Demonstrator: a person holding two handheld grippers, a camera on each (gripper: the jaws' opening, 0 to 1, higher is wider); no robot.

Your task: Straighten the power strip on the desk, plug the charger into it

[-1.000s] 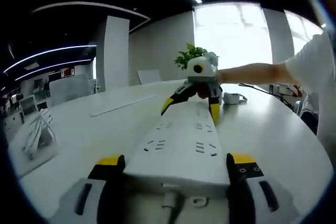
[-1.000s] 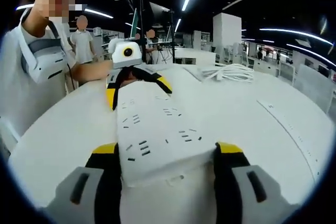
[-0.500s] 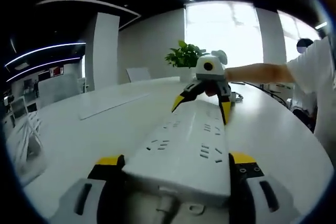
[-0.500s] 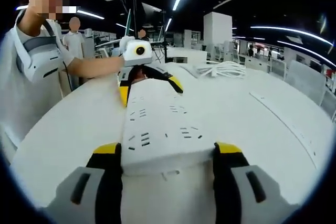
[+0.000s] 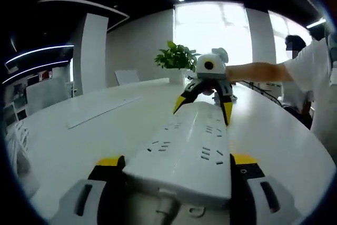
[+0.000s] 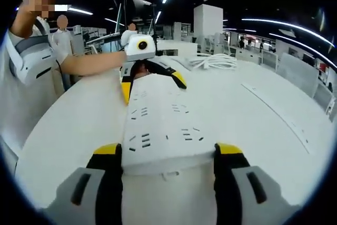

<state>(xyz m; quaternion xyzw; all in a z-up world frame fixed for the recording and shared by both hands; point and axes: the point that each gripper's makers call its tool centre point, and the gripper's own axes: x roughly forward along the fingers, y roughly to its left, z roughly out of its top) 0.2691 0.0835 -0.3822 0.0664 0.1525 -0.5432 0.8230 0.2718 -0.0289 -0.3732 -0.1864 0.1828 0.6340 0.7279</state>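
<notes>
A long white power strip (image 5: 189, 146) lies lengthwise on the white table (image 5: 79, 135), held at both ends. My left gripper (image 5: 176, 162) is shut on its near end, where the cord comes out. At the strip's far end in the left gripper view is my right gripper (image 5: 204, 108), yellow-tipped and closed around it. In the right gripper view the same power strip (image 6: 160, 125) runs away from my right gripper (image 6: 167, 151), which is shut on the near end. The left gripper (image 6: 152, 85) clamps the far end there, with a bare forearm behind it.
A potted plant (image 5: 176, 56) stands at the table's far side. A coil of white cable (image 6: 213, 61) lies beyond the strip. A flat slot cover (image 6: 274, 109) runs along the table to the right. A person's white sleeve (image 5: 316, 72) is at the right; people stand behind (image 6: 62, 30).
Both grippers stay shut on the strip's ends. The strip and both hands have swung round together, so the background has slid left in the left gripper view.
</notes>
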